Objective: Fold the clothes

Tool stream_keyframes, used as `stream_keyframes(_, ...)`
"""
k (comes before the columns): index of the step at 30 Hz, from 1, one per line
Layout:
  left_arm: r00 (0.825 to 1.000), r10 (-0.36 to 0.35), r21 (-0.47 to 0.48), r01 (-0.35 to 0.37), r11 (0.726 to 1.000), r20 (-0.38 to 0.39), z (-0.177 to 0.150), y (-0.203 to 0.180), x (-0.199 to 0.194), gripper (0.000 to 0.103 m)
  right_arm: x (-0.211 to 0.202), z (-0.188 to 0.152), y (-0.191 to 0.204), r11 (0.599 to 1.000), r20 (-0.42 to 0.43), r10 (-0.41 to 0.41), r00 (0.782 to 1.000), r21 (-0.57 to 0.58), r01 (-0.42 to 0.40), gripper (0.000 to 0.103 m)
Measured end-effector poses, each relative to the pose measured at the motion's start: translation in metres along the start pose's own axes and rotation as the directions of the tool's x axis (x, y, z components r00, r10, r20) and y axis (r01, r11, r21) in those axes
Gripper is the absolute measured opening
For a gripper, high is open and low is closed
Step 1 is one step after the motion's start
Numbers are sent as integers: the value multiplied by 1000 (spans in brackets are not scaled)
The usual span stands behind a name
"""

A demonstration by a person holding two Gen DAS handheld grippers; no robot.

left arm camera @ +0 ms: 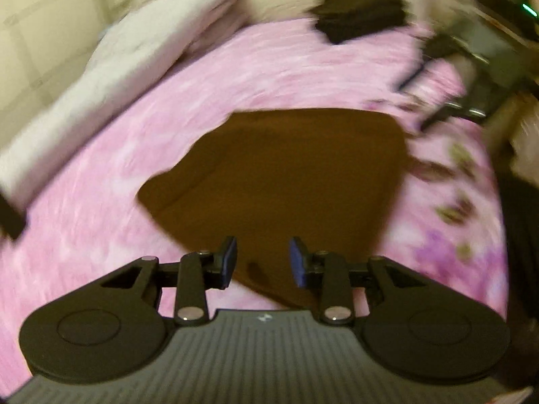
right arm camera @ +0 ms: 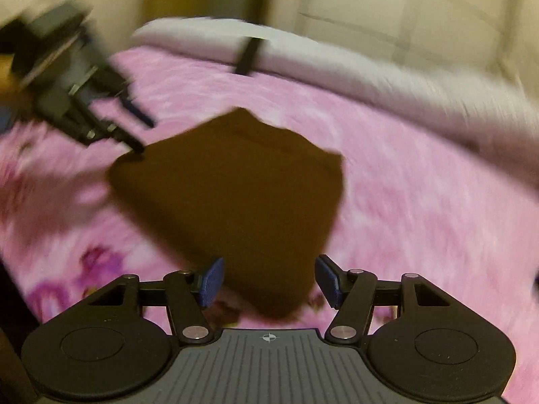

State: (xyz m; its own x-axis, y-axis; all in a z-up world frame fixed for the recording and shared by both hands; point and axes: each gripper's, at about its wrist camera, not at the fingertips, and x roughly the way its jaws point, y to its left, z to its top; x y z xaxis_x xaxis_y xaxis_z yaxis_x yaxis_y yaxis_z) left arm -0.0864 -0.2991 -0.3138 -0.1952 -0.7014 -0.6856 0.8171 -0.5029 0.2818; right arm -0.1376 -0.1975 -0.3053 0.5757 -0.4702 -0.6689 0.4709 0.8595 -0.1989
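Both claws, left gripper (left arm camera: 262, 262) and right gripper (right arm camera: 268, 281), hang open and empty over my soft, limp brown garment (left arm camera: 283, 181), best pinched at its near corners.

Bed: we see a pink patterned bedspread (left arm camera: 269, 67) covering it.
Centre: we find a folded brown garment (left arm camera: 286, 175) lying flat on the spread.
Far side: we make out a dark garment (left arm camera: 360, 13) and a white blanket (left arm camera: 141, 50) along the edge.
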Motion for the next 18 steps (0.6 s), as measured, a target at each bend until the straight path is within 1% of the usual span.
stream_keyframes(2,1000,-3,114,3,994,2,-3,-28,-4,37,3,-1,25,990,1,-24,1000,-136,24,61)
stream_keyframes(5,999,33,282,-25,959,-25,-9,-64,7,38,20,-7,53,958,-17,-45,999,-283,38,61)
stream_keyframes(7,996,82,377,-61,924,-41,-14,-78,18,39,33,-11,67,928,-26,-68,997,-370,53,61)
stream_keyframes(9,989,143,475,-105,873,-44,-19,-87,31,39,47,-13,79,889,-30,-98,995,-453,74,61)
stream_keyframes(10,985,165,506,-120,854,-45,-20,-88,38,41,53,-14,81,871,-29,-115,993,-484,87,61)
stream_keyframes(12,982,181,542,-121,832,-58,-21,-89,49,42,64,-15,84,838,-28,-149,988,-535,111,61)
stream_keyframes(14,980,186,569,-114,814,-70,-22,-89,57,42,75,-19,82,806,-23,-176,984,-577,130,60)
stream_keyframes(15,980,183,572,-108,813,-75,-22,-87,59,40,79,-24,80,783,-13,-195,981,-604,148,60)
stream_keyframes(16,981,179,566,-102,818,-82,-21,-85,59,37,84,-28,75,755,-2,-225,974,-632,173,60)
stream_keyframes(17,981,174,555,-97,826,-88,-20,-82,59,36,87,-31,70,731,3,-249,969,-655,190,55)
stream_keyframes(18,981,169,542,-93,835,-91,-18,-79,58,33,90,-35,65,715,6,-268,963,-669,203,37)
